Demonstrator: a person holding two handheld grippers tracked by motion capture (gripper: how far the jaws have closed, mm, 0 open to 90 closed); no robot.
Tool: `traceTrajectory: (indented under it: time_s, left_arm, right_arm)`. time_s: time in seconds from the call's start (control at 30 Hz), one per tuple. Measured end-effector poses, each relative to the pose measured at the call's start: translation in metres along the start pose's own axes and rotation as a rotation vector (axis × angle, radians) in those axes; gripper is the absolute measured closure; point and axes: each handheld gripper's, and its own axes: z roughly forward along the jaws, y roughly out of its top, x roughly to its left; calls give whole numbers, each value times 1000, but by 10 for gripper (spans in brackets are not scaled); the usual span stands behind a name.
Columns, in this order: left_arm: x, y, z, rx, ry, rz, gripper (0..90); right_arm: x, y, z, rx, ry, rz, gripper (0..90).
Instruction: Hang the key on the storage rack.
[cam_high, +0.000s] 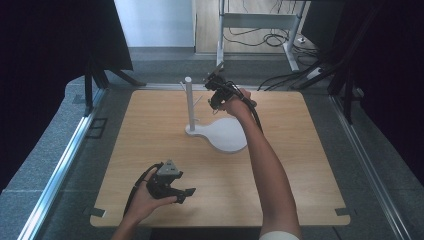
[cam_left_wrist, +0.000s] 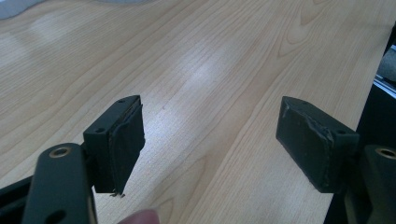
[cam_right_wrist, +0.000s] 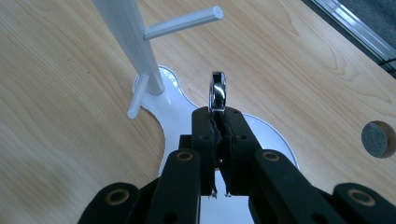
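A white stand (cam_high: 189, 102) with an upright pole and thin side pegs rises from a flat white base (cam_high: 227, 136) at the table's middle back. My right gripper (cam_high: 212, 94) hovers just right of the pole's upper part. In the right gripper view it (cam_right_wrist: 217, 114) is shut on a shiny metal ring (cam_right_wrist: 217, 91), held edge-on above the base (cam_right_wrist: 175, 116), to the right of the pole (cam_right_wrist: 130, 37) and below its long peg (cam_right_wrist: 184, 22). My left gripper (cam_high: 184, 194) rests low near the table's front left. Its jaws (cam_left_wrist: 210, 140) stand wide open over bare wood.
The wooden table (cam_high: 300, 170) has a round hole (cam_right_wrist: 378, 138) near its right side. Metal rails (cam_high: 65, 160) run along both sides. A short lower peg (cam_right_wrist: 137, 95) sticks out near the pole's foot. Cables and a desk frame (cam_high: 255, 22) lie beyond the far edge.
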Motion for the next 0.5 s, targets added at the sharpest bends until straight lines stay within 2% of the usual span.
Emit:
traceTrajectory:
  time_s: [0.5]
  left_arm:
    - [-1, 0, 1, 3, -7, 2, 240]
  right_arm:
    - [0, 4, 6, -6, 0, 4, 843]
